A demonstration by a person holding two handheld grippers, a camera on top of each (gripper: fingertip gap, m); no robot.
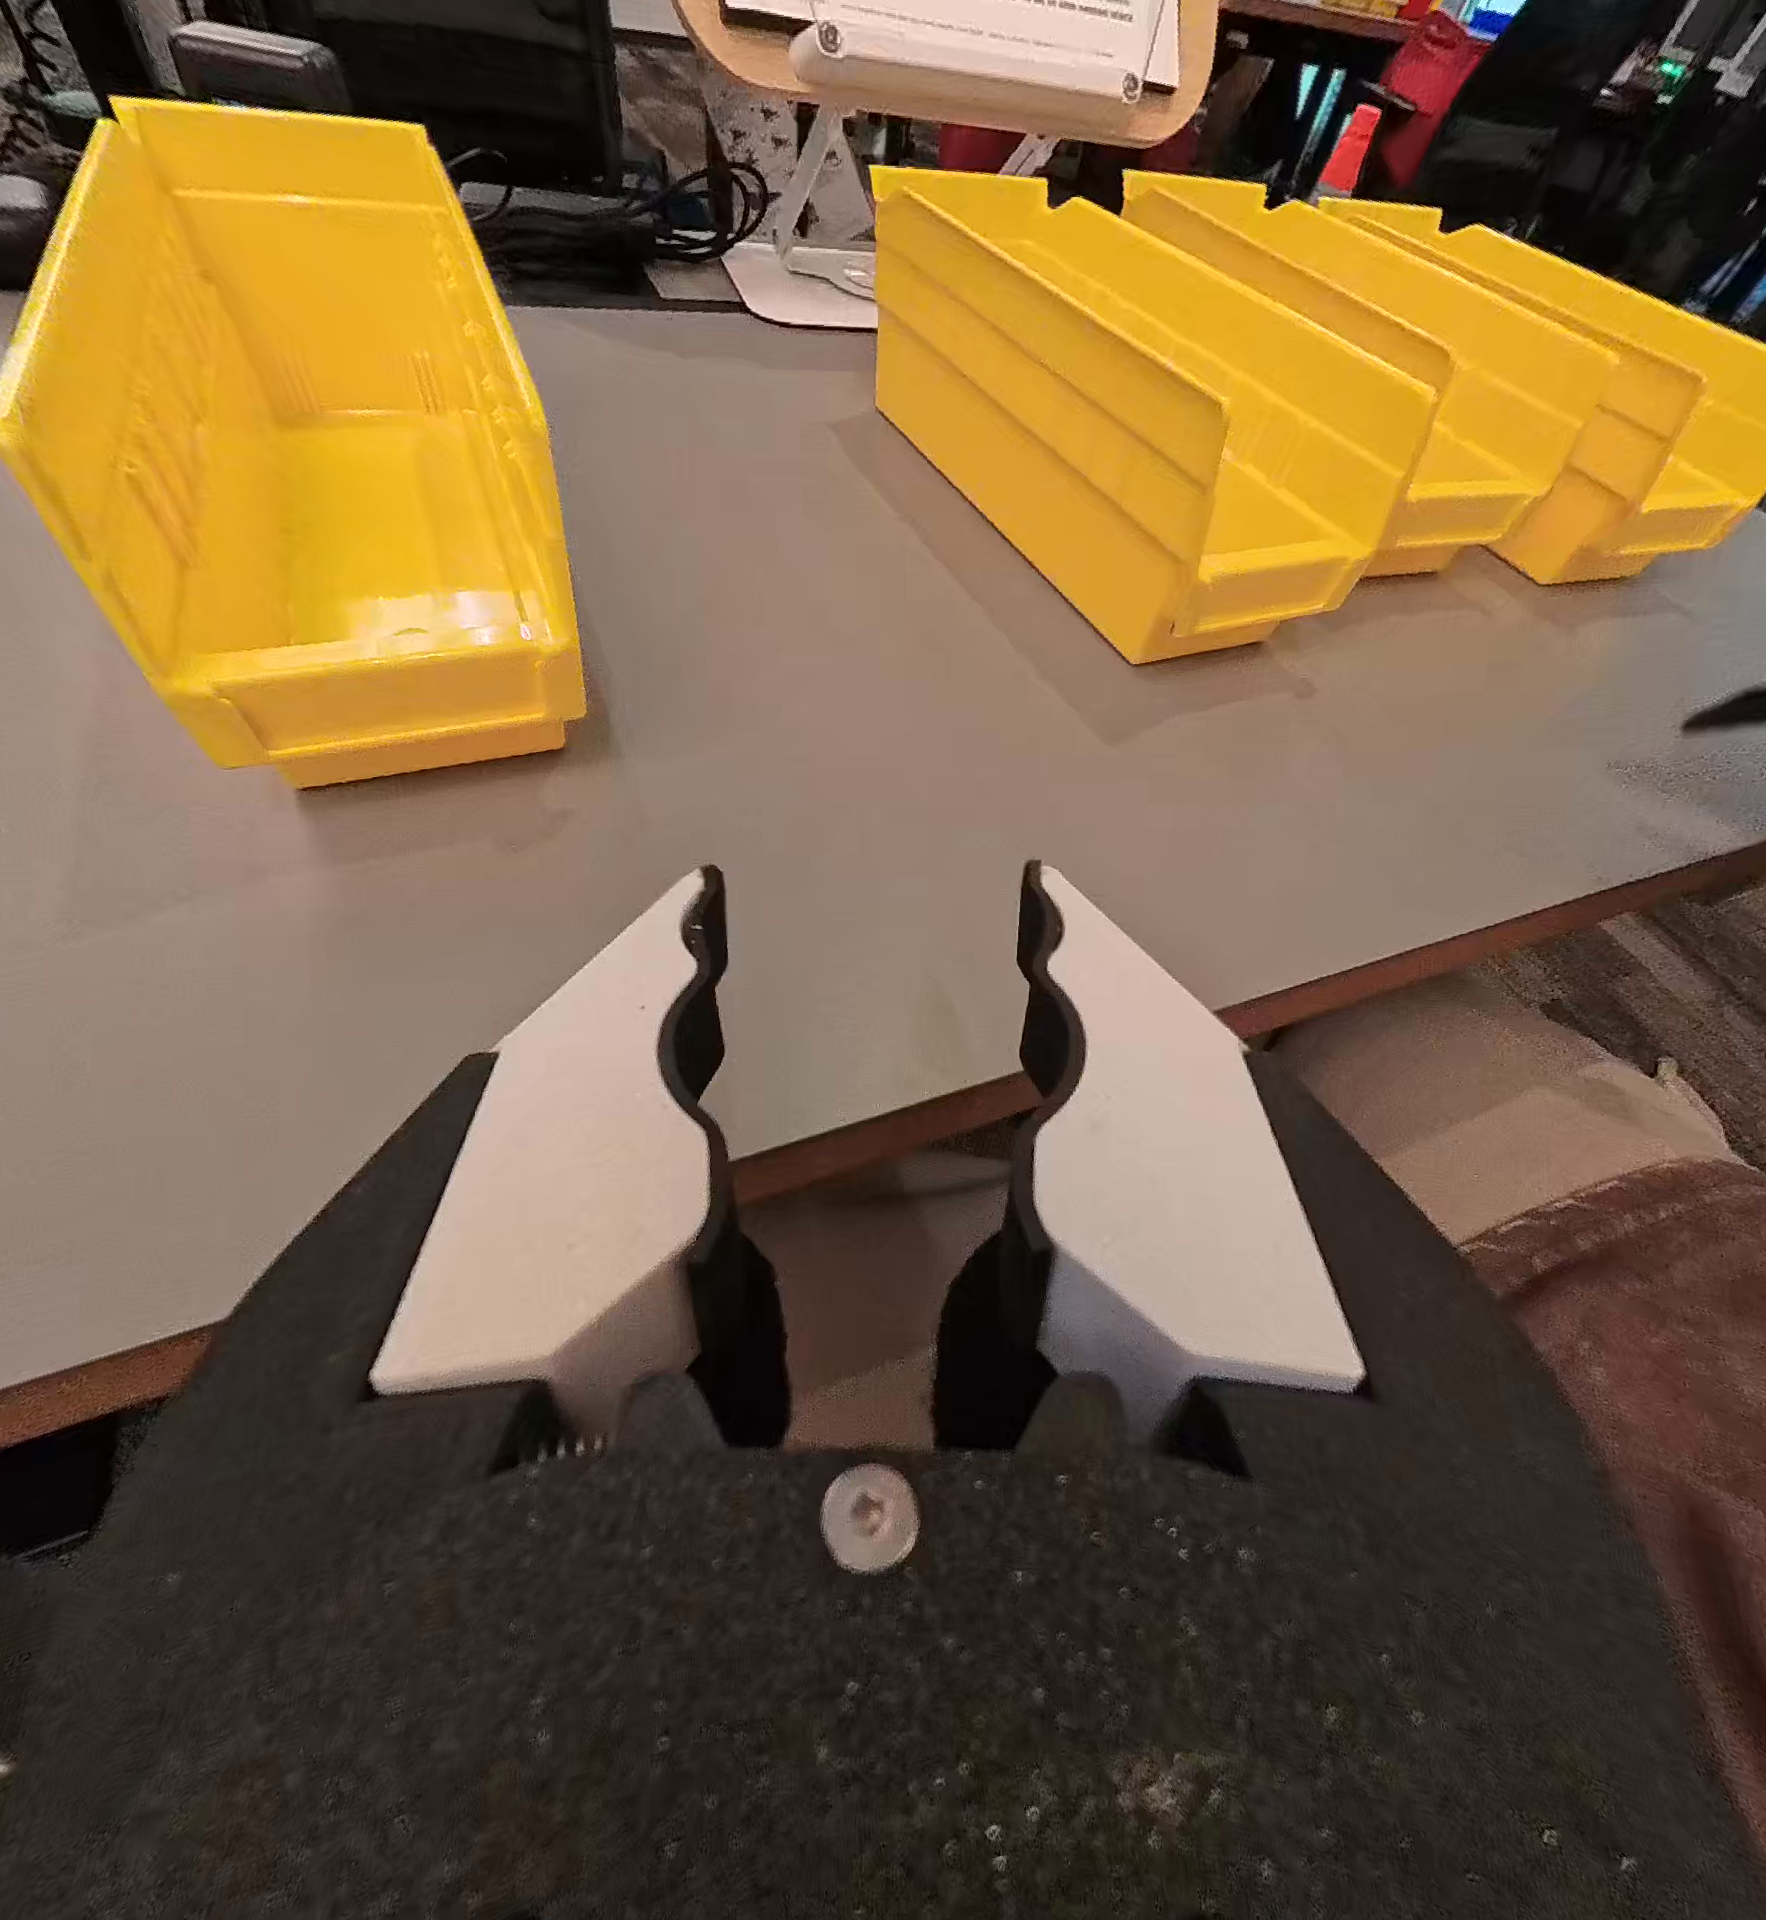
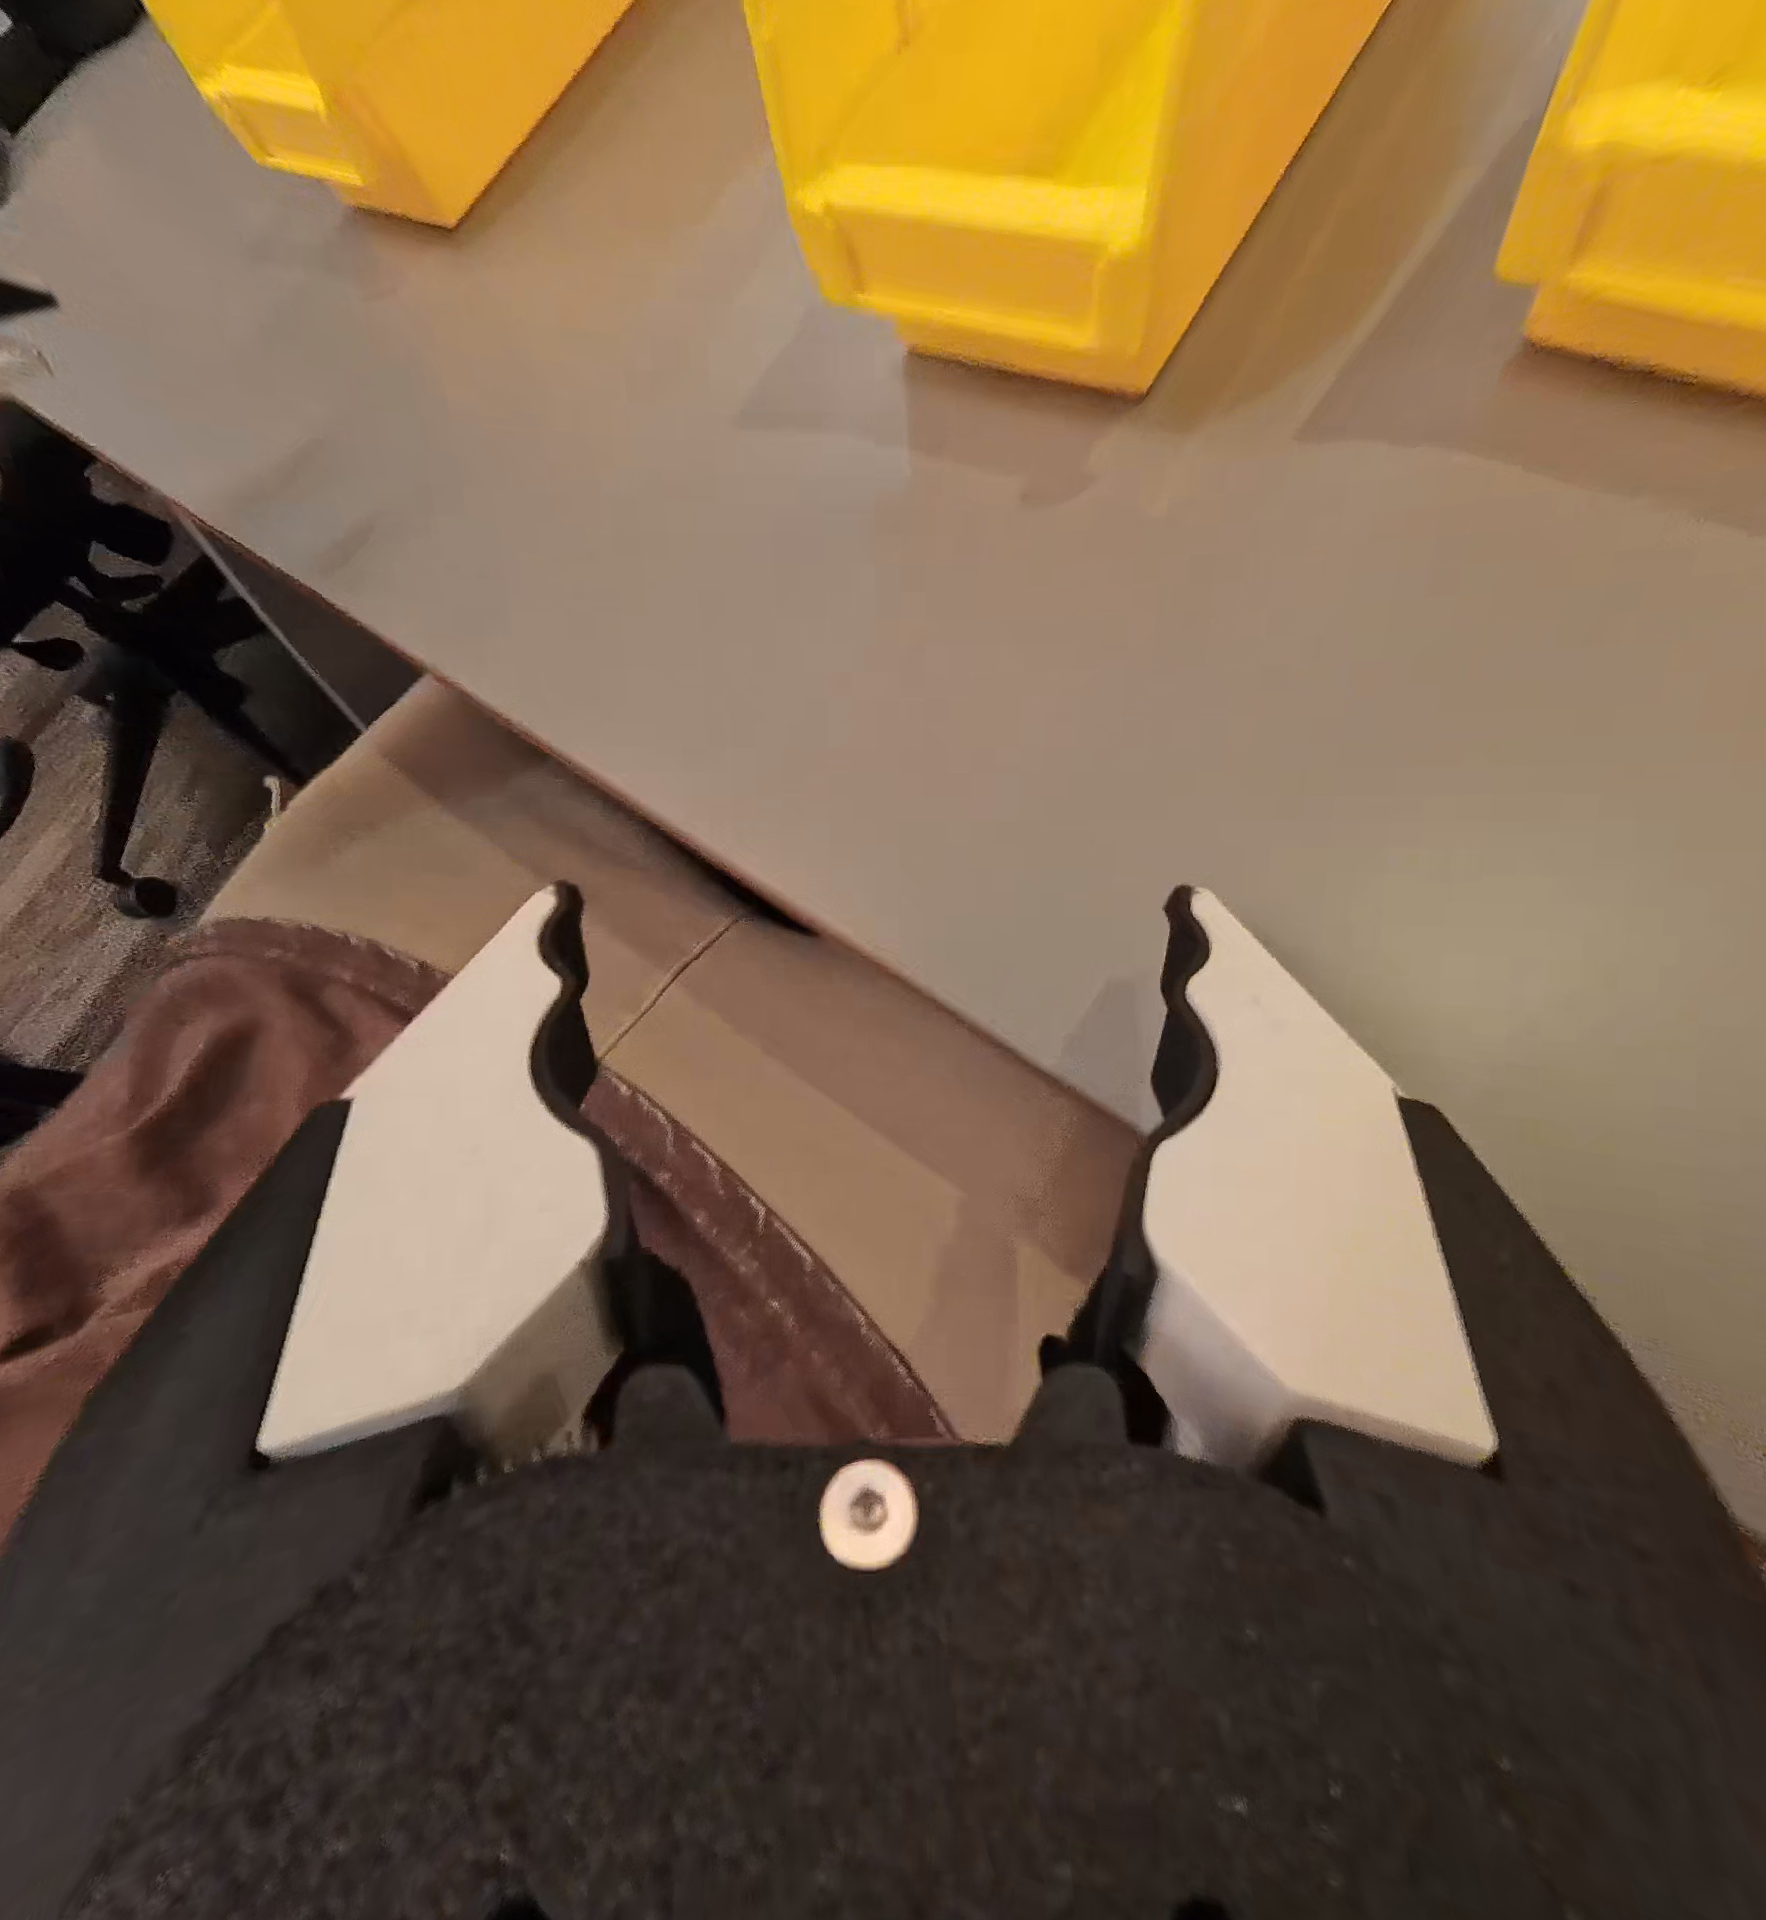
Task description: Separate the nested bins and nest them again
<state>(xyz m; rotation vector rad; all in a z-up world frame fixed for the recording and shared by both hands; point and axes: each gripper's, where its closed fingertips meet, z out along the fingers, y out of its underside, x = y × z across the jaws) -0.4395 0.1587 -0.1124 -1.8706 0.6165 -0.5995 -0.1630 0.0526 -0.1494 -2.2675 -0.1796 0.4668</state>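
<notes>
- Four yellow bins stand apart on the grey worktop (image 1: 858,790), none nested, each visibly empty.
- One lone bin (image 1: 287,447) sits far left; three more form a row at right: nearest bin (image 1: 1118,447), middle bin (image 1: 1430,416), far bin (image 1: 1689,436).
- The left claw (image 1: 871,883) hovers released over the worktop's near edge, gripping nothing.
- The right claw (image 2: 871,904) hangs spread wide, also empty, short of the row.

We see lone bin (image 1: 276,457) on table (image 1: 806,790) at left; three bins (image 1: 1118,436) side by side, well apart at right; stand (image 1: 837,239) behind, between.
</notes>
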